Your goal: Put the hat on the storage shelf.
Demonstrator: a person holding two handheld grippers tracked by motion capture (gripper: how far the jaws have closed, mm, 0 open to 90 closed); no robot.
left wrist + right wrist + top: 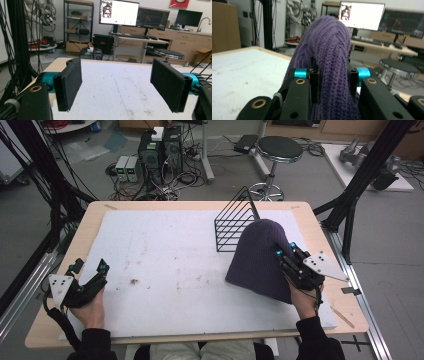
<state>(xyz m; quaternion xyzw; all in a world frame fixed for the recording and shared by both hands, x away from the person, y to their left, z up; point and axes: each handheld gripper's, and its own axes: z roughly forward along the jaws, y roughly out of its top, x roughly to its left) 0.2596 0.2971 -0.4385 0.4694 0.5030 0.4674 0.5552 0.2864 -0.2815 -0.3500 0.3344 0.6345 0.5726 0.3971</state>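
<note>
Right tool [286, 249] clenched on purple beanie [260, 257], left tool [90, 266] released, no legible writing

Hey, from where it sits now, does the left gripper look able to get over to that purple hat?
Probably yes. The left gripper is open with bare white mat between it and the purple hat. The right gripper already clamps the hat.

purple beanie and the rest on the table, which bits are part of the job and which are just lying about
In the job:
- purple knit beanie, clamped in the right tongs
- black wire rack, likely
- left tongs, open, idle

Lying about:
- round stool
- computer towers
</note>
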